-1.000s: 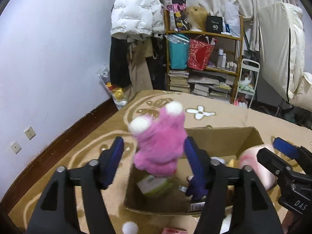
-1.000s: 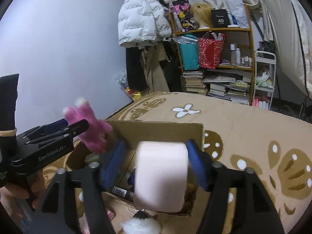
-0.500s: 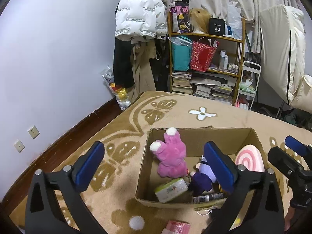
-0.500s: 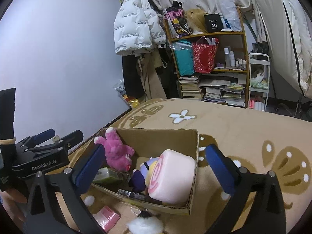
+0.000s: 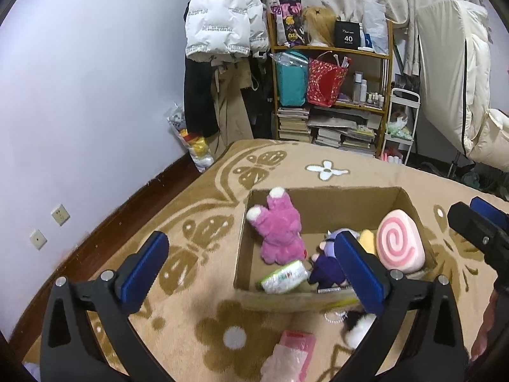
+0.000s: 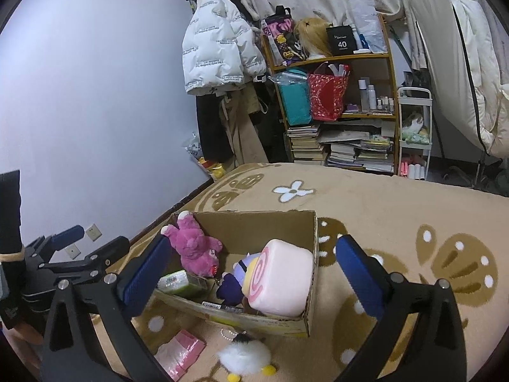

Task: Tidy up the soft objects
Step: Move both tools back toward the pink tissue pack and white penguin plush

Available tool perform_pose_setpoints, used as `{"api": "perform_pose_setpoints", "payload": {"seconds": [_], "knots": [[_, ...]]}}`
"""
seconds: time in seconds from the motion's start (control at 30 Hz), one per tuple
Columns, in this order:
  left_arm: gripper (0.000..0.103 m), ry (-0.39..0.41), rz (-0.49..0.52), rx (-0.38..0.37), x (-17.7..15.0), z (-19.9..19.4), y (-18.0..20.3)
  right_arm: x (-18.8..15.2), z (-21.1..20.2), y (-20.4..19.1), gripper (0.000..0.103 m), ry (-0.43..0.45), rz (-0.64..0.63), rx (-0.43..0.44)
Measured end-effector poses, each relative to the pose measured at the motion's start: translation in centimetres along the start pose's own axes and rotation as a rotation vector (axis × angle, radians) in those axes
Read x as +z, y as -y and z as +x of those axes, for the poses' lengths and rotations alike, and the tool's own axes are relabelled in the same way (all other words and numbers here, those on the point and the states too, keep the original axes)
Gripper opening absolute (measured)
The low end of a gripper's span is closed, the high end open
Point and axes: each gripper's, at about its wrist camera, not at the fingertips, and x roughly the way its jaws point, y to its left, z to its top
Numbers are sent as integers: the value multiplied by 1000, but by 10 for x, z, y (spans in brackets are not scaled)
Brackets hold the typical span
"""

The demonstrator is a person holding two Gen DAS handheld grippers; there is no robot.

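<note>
**Plush toys inside a corrugated cardboard box**

Fuzzy magenta pile covers the pink plush bear (image 5: 280, 232), which lies slumped against the left wall of the open cardboard box (image 5: 321, 300), its white-tipped paws toward the far corner. Beside it, at the right end of the box, leans a swiss-roll cushion (image 5: 400, 245): a smooth, pale pink cylinder with a darker pink spiral on its flat face. Between the two sits a small purple plush doll (image 5: 327, 269), with a yellow soft piece just behind it and a green, glossy tissue pack (image 5: 284, 277) lying near the front wall. The box is plain brown board, rectangular, with raw cut edges and no lid flaps up.

Outside, touching the front of the box, lie a fluffy white ball-shaped toy with yellow feet (image 6: 245, 358), a string of small beads and a crinkled pink plastic packet (image 6: 179, 353).

The left gripper (image 5: 251, 272) and right gripper (image 6: 251, 275) both hover over the box's near side with their blue ribbed fingers spread wide apart, holding nothing.

All rests on a bed spread with a tan, short-pile blanket (image 6: 397, 210) patterned in brown butterflies and white flowers.
</note>
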Motion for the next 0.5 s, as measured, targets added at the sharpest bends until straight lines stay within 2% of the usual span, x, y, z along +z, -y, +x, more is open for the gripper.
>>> {"api": "perform_pose_setpoints", "payload": {"seconds": [0.23, 0.33, 0.5], "knots": [[103, -75, -20, -41, -15, -5, -7, -11, -12, 2, 103, -22, 38, 7], [103, -118, -14, -27, -23, -3, -7, -21, -15, 3, 103, -44, 51, 5], [103, -188, -10, -48, -34, 4, -6, -38, -12, 6, 103, -94, 77, 21]]}}
